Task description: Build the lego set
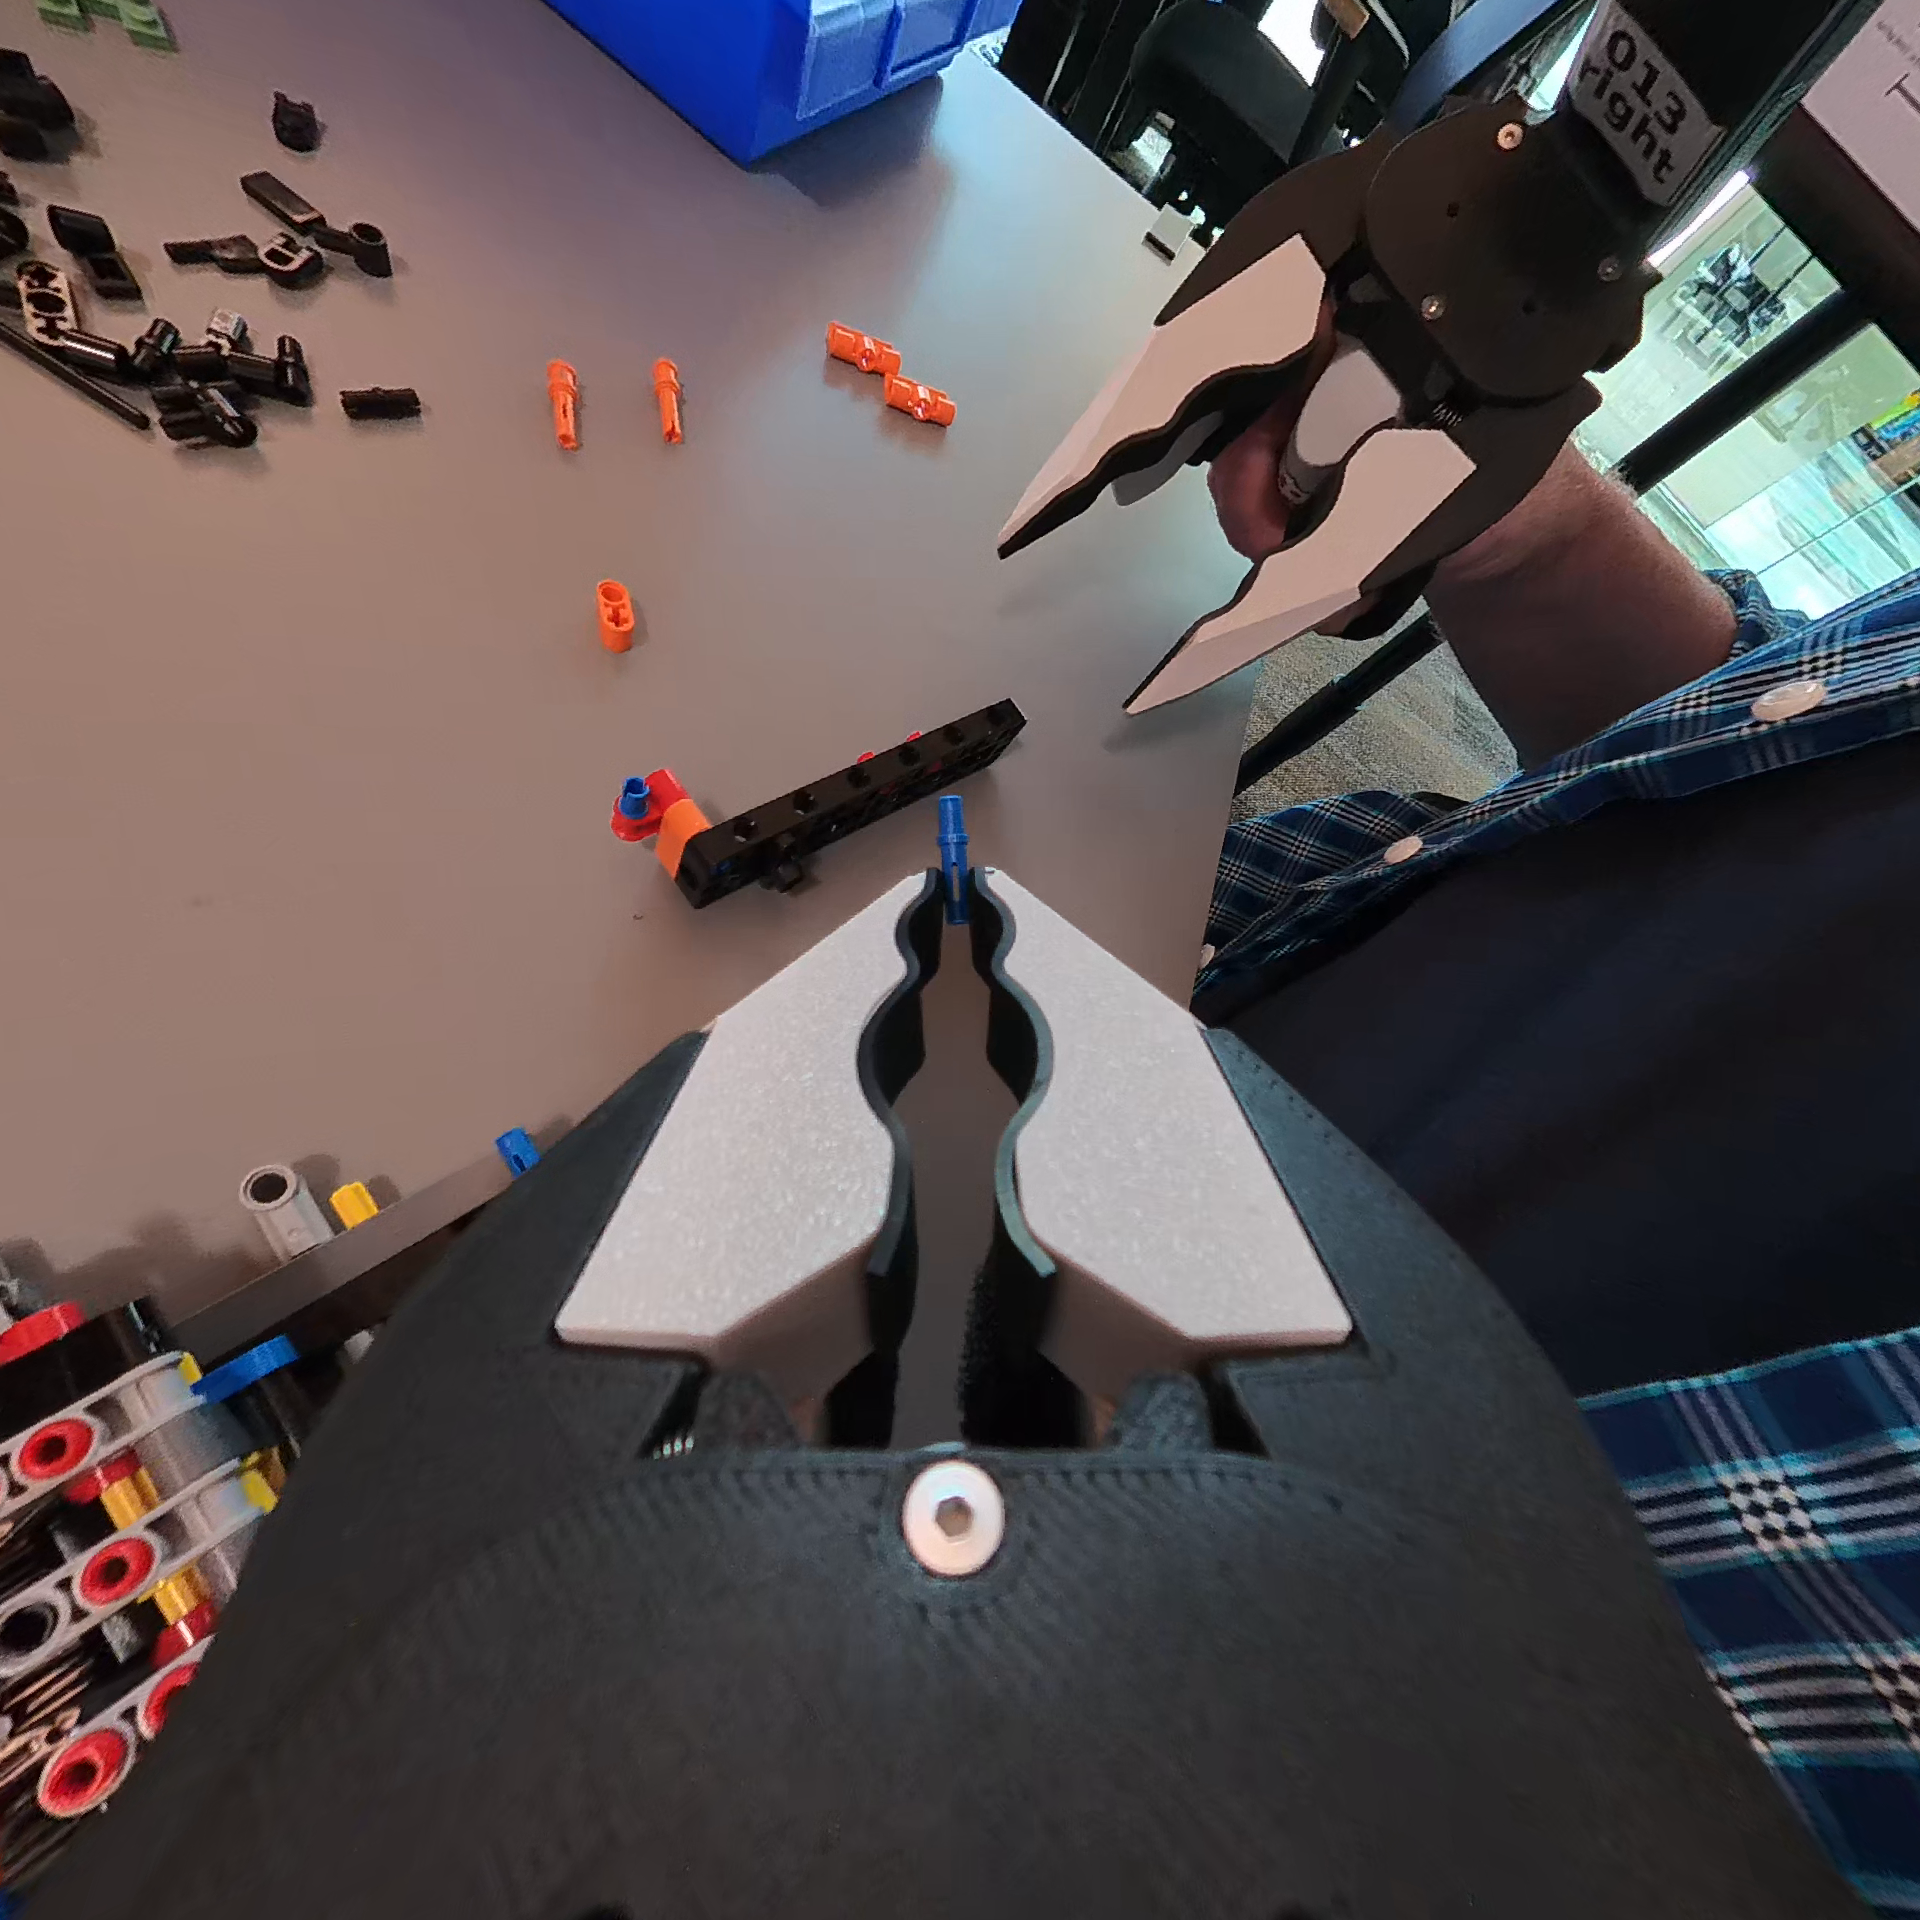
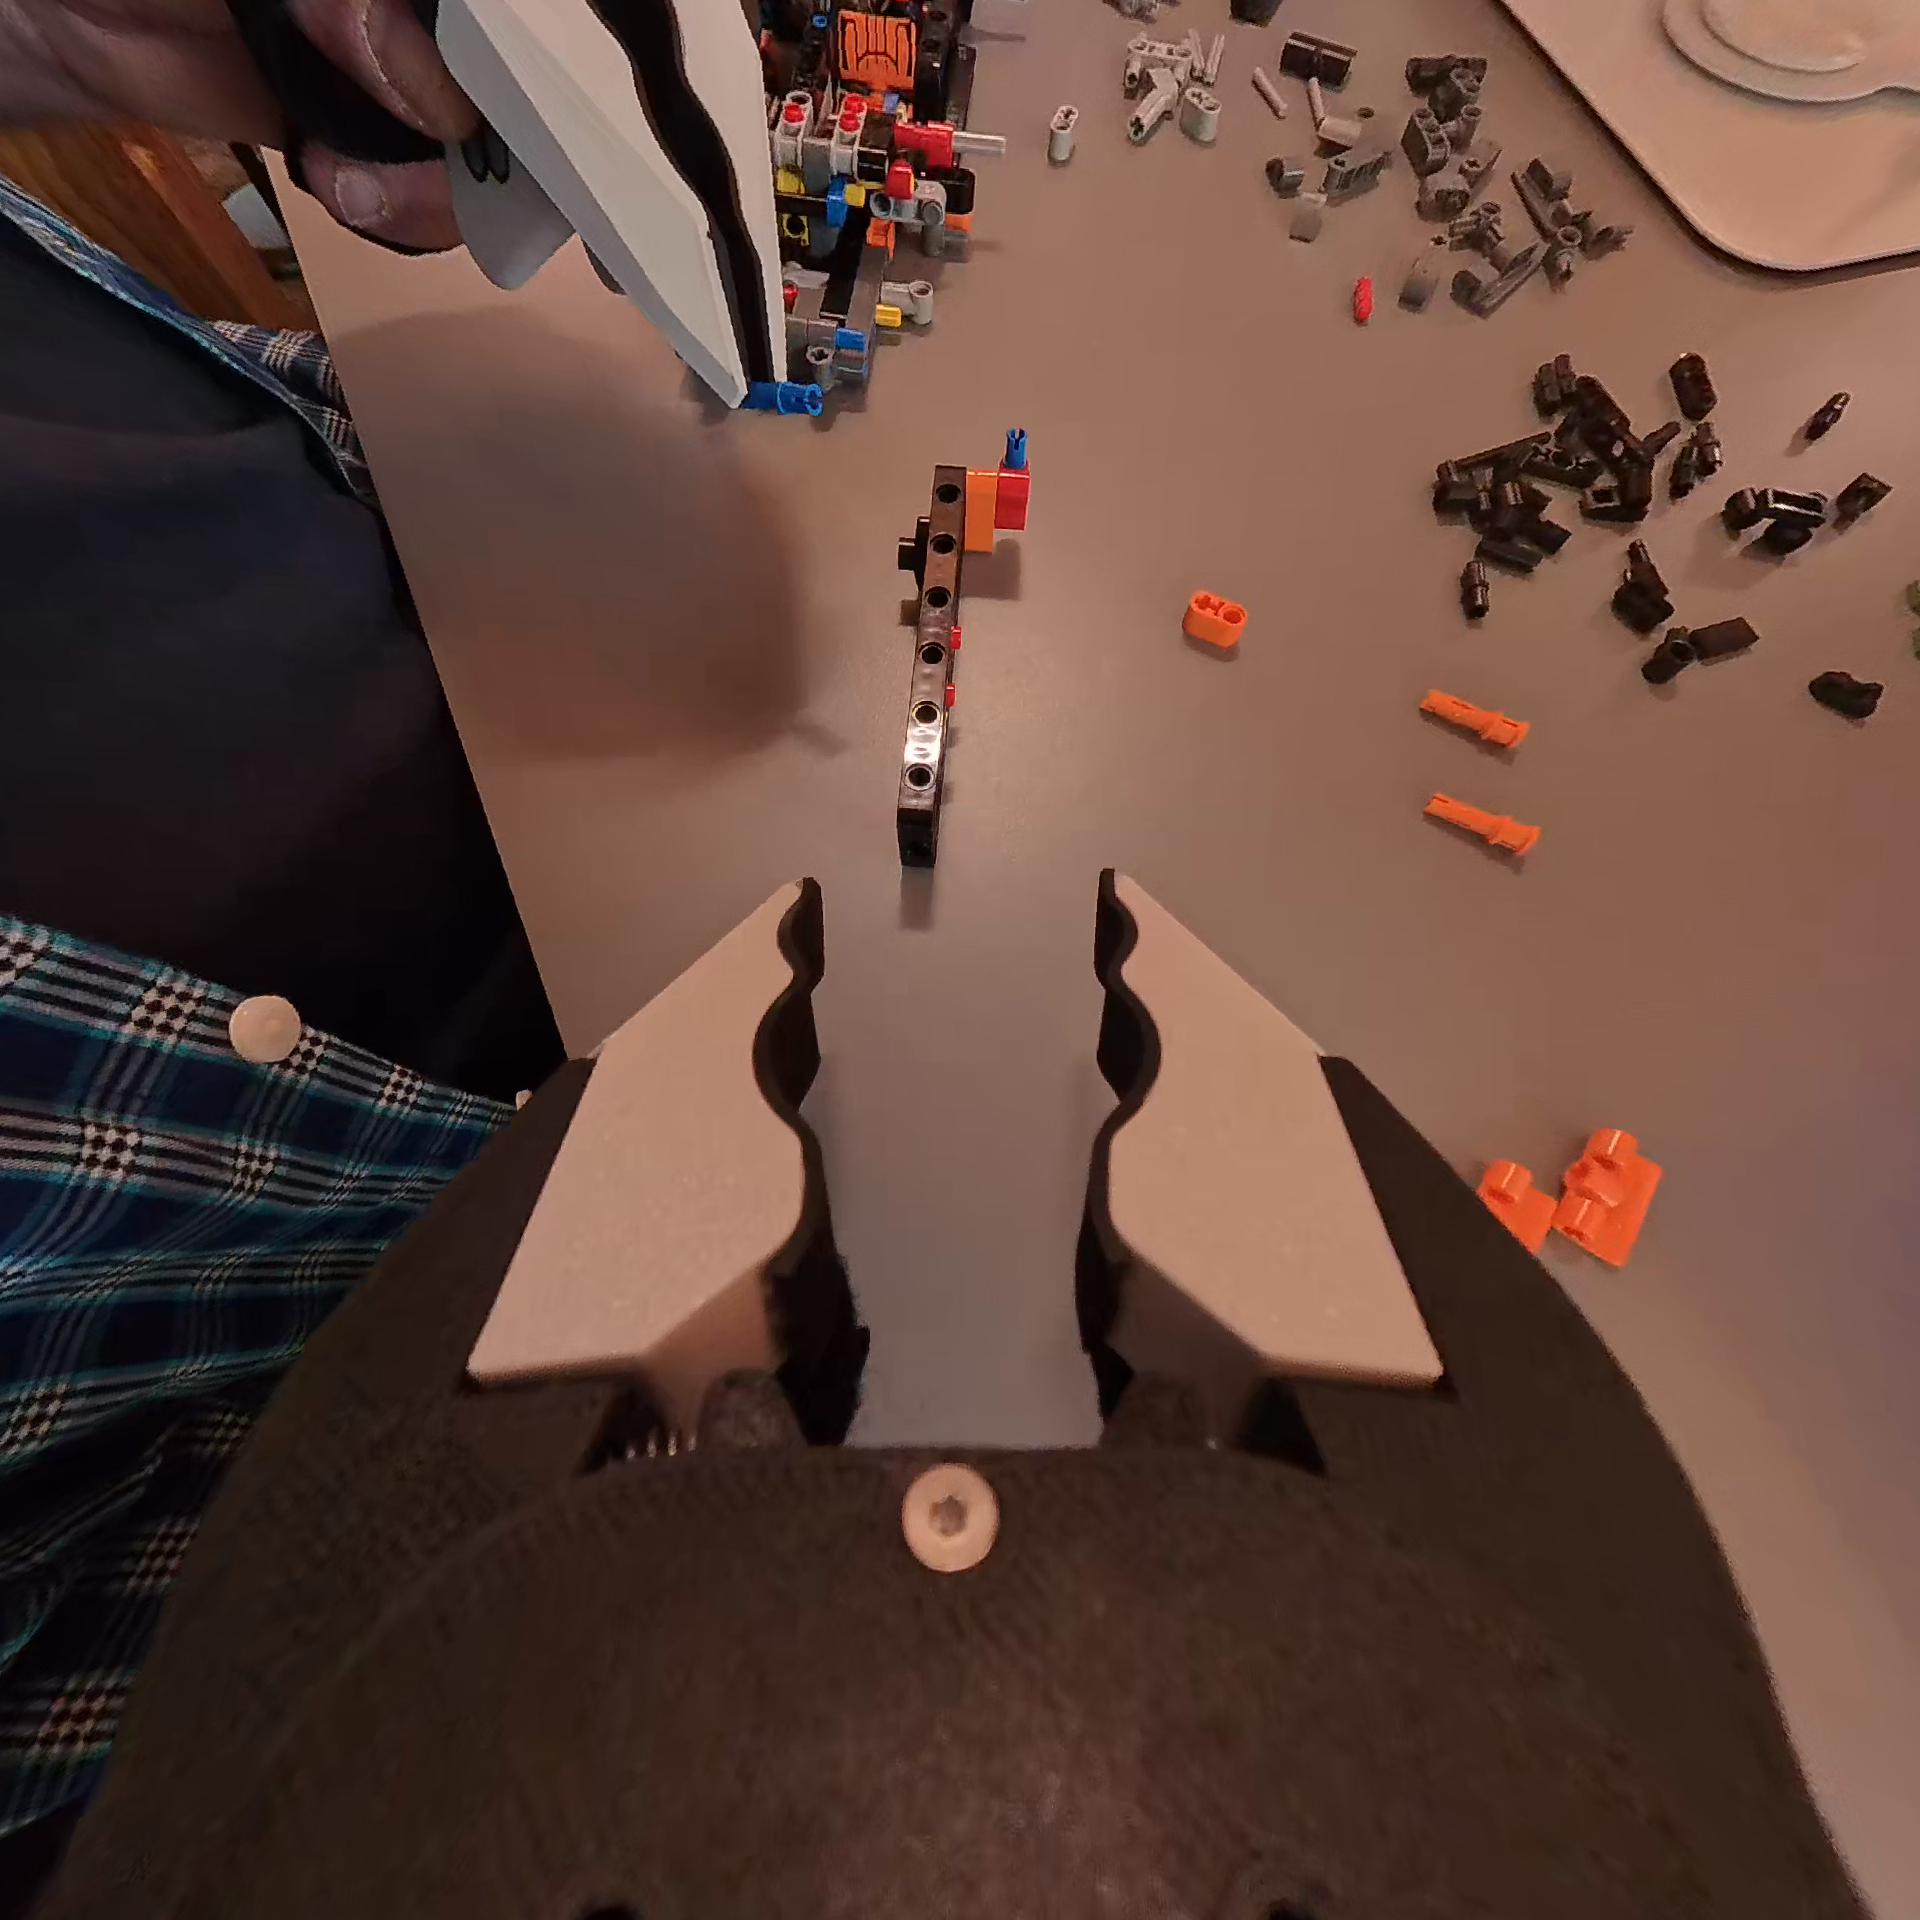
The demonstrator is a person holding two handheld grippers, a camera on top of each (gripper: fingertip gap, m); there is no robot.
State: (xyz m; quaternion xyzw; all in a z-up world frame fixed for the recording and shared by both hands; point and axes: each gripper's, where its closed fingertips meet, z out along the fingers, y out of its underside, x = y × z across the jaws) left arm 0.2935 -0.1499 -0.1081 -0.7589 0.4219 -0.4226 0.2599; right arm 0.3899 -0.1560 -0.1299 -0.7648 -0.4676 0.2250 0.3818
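The left gripper (image 1: 954, 878) had its jaws drawn nearly together, pinching a blue pin (image 1: 951, 854) at the very tips; the pin stood up out of the tips, held clear of the grey table (image 1: 312, 883). In the right wrist view the same pin (image 2: 784, 396) projected sideways from the tips of the left gripper (image 2: 753, 390). The right gripper (image 2: 958, 883) had its jaws spread wide, holding and touching nothing, poised above the table just short of the near end of the black beam (image 2: 928, 665).

The black beam (image 1: 857, 800) lay flat near the table's edge, just beyond the left gripper's tips. One end carried an orange block (image 1: 673, 831), a red piece (image 1: 649, 802) and a second blue pin (image 1: 632, 798).

Loose orange parts lay apart from the beam: two long orange pins (image 2: 1475, 719) (image 2: 1484, 823), one short orange connector (image 2: 1214, 620), and two orange blocks (image 2: 1569, 1195) side by side. A scatter of black parts (image 2: 1590, 488) and another of grey parts (image 2: 1455, 187) lay farther off, too many and too small to count. A partly built model (image 2: 868, 177) stood behind the left gripper.
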